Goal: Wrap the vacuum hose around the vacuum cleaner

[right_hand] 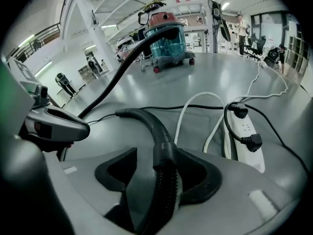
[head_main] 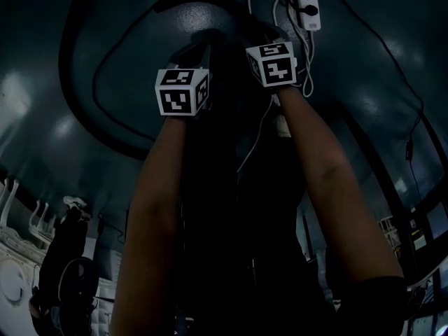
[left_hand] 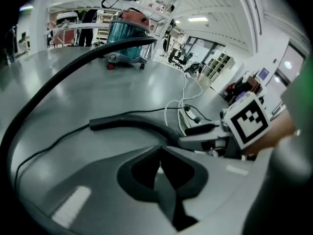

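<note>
As it curves, vacuum hose [right_hand: 163,189] black, ribbed

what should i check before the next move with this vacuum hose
1. right gripper holding the vacuum hose: not ok, jaws apart, hose lies loose between them.
2. left gripper free: ok, jaws together, empty.
3. hose clear of the white cable: cannot tell, it lies right beside.
4. vacuum cleaner close by: not ok, it stands far across the floor.
5. hose joined to the cleaner: ok, it runs up to it.
</note>
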`<action>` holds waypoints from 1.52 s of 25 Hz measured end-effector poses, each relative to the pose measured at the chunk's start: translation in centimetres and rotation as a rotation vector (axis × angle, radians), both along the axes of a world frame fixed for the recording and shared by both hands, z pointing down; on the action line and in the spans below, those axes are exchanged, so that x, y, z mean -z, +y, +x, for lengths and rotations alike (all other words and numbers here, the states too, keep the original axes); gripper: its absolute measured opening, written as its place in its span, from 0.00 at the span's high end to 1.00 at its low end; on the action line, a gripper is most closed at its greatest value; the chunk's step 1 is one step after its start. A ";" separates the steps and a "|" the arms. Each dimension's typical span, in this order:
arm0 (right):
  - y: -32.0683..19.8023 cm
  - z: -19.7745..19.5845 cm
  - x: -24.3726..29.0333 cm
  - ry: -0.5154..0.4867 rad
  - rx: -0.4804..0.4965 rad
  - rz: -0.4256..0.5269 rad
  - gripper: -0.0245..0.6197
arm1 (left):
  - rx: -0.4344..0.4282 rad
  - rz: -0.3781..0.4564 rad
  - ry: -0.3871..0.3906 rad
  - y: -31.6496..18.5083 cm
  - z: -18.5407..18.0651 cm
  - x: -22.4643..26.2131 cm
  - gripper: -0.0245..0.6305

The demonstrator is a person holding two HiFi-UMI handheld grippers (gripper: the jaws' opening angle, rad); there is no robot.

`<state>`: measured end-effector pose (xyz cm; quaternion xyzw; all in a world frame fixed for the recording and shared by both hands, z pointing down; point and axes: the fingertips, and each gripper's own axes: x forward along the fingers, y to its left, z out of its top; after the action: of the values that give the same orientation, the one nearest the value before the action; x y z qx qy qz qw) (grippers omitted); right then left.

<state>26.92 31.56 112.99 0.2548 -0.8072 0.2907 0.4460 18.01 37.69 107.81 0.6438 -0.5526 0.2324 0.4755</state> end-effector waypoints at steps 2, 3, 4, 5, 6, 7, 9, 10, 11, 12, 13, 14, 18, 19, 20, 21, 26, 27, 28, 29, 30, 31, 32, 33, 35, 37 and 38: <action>-0.2 -0.4 -1.0 0.008 0.015 0.000 0.54 | -0.002 -0.002 0.002 0.0 -0.1 -0.6 0.94; -0.3 -0.6 -1.3 0.020 0.024 0.002 0.51 | -0.002 -0.005 0.007 0.1 -0.1 -0.8 0.89; -0.4 -0.7 -1.6 0.034 0.035 0.004 0.49 | -0.001 -0.008 0.013 0.2 -0.1 -0.9 0.83; -0.3 -0.8 -1.9 0.049 0.046 0.004 0.48 | 0.002 -0.011 0.018 0.4 -0.2 -0.9 0.82; -0.3 -0.9 -2.2 0.061 0.057 0.005 0.48 | 0.004 -0.012 0.019 0.5 -0.3 -0.9 0.81; -0.2 -0.9 -2.6 0.069 0.065 0.007 0.47 | 0.007 -0.013 0.019 0.6 -0.3 -1.0 0.81; -0.3 -0.7 -3.6 0.076 0.068 0.014 0.47 | 0.010 -0.011 0.018 0.7 -0.1 -1.7 0.82; -0.4 -0.6 -4.1 0.076 0.065 0.013 0.47 | 0.012 -0.010 0.018 0.6 0.1 -2.2 0.82; -0.4 -0.5 -4.7 0.077 0.064 0.008 0.47 | 0.013 -0.008 0.017 0.6 0.1 -2.6 0.82; -0.3 -0.5 -5.2 0.082 0.068 0.002 0.47 | 0.014 -0.007 0.016 0.5 0.2 -2.9 0.82; -0.3 -0.4 -5.7 0.093 0.079 -0.004 0.47 | 0.014 -0.006 0.016 0.5 0.2 -3.1 0.82; -0.2 -0.4 -6.1 0.110 0.093 -0.007 0.47 | 0.013 -0.006 0.017 0.4 0.2 -3.4 0.82; -0.5 -0.2 -6.6 0.165 0.124 0.006 0.59 | 0.004 -0.004 0.013 0.2 -0.2 -3.3 0.82; -0.4 -0.2 -6.3 0.174 0.132 0.000 0.60 | 0.005 -0.003 0.012 0.2 -0.4 -3.1 0.82; -0.2 -0.1 -5.8 0.182 0.146 -0.001 0.60 | 0.008 -0.003 0.010 0.3 -0.5 -2.7 0.82; 0.0 -0.1 -5.3 0.187 0.166 0.003 0.60 | 0.013 -0.003 0.008 0.4 -0.7 -2.3 0.82; 0.6 0.6 -1.5 0.172 0.195 0.005 0.60 | 0.027 -0.001 0.007 0.7 -0.6 0.7 0.83; 0.6 0.7 -0.7 0.167 0.188 0.000 0.60 | 0.028 -0.001 0.007 0.6 -0.5 1.4 0.83; 0.6 0.8 0.2 0.162 0.183 -0.003 0.60 | 0.029 0.000 0.008 0.6 -0.3 2.1 0.83; 0.5 0.9 1.1 0.157 0.179 -0.004 0.60 | 0.031 0.003 0.010 0.4 -0.2 2.8 0.83; 0.4 0.9 2.2 0.154 0.175 -0.004 0.60 | 0.032 0.006 0.013 0.4 0.0 3.7 0.83; 0.5 0.9 3.3 0.152 0.171 -0.006 0.60 | 0.030 0.010 0.015 0.3 0.1 4.8 0.83; 0.6 1.0 4.7 0.151 0.167 -0.009 0.60 | 0.024 0.013 0.017 0.4 0.3 6.0 0.83; 0.8 1.0 6.1 0.148 0.161 -0.011 0.60 | 0.016 0.016 0.017 0.6 0.6 7.3 0.83; 1.2 1.1 8.9 0.139 0.148 -0.014 0.60 | -0.001 0.027 0.018 0.8 1.0 9.9 0.83; 1.4 0.8 11.3 0.128 0.151 -0.009 0.60 | -0.005 0.044 0.019 0.6 1.1 12.4 0.83; 1.4 0.6 12.4 0.125 0.159 -0.005 0.60 | -0.002 0.052 0.019 0.5 1.1 13.6 0.83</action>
<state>27.51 33.00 100.57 0.2066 -0.7946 0.2401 0.5180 19.06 38.14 94.25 0.6586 -0.5533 0.2121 0.4637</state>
